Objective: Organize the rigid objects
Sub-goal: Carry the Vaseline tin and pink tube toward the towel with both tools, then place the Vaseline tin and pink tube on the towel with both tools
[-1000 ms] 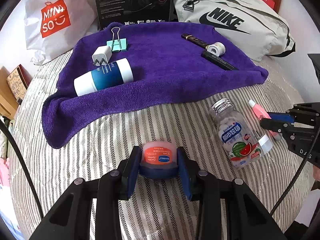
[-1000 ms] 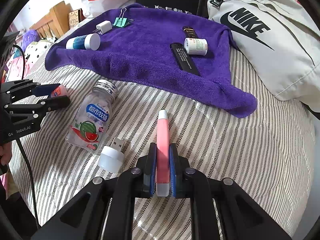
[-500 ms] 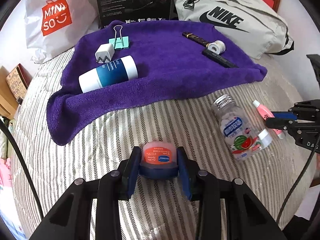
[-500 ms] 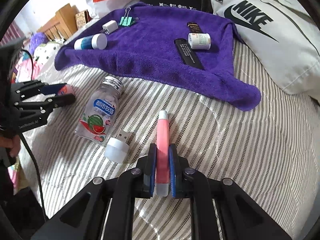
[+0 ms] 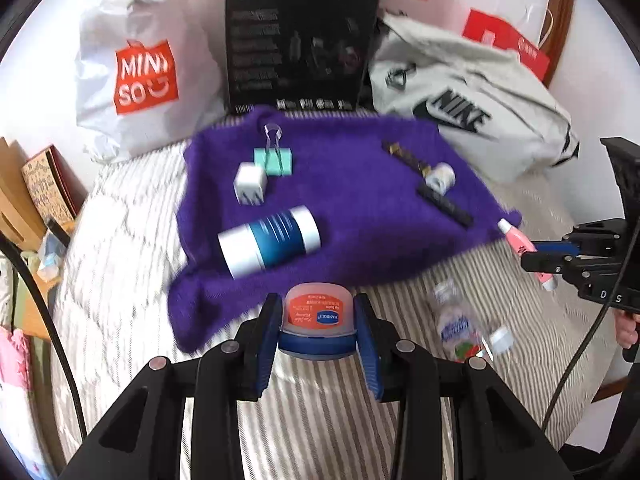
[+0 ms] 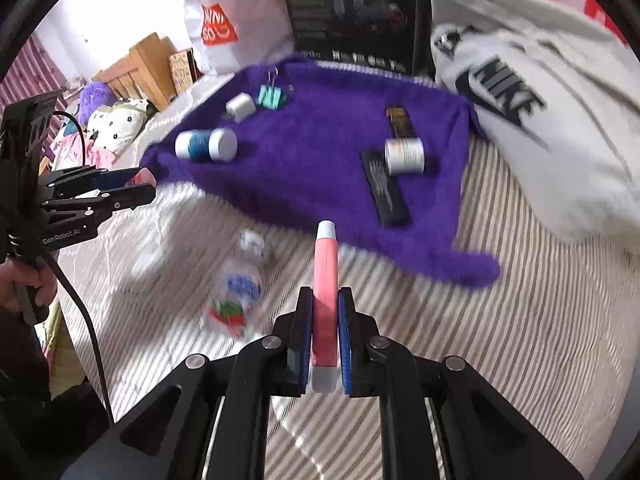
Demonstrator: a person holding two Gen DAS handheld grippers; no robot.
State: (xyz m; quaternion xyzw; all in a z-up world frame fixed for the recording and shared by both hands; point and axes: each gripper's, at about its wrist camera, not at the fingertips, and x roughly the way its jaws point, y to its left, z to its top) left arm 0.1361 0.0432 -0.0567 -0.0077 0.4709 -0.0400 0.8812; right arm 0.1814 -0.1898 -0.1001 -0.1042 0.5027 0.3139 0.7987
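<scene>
**Both grippers loaded above the striped bed**

Left gripper (image 5: 318, 330): fingers clenched on a small jar (image 5: 318, 322), orange label, blue lid toward the camera. Held off the bed (image 5: 320, 420), at the near edge of the purple towel (image 5: 352, 200).

Right gripper (image 6: 325, 334): fingers clenched on a pink tube (image 6: 326, 280), white cap pointing forward toward the towel's near edge.

On the towel: blue-and-white bottle (image 5: 269, 241) lying on its side, white charger plug (image 5: 250, 183), teal binder clip (image 5: 274, 156), small white roll (image 5: 440, 177) beside a black bar (image 5: 444, 204).

On the bed, between the two grippers: clear candy bottle (image 6: 236, 286) with watermelon label, lying flat, blurred.
</scene>
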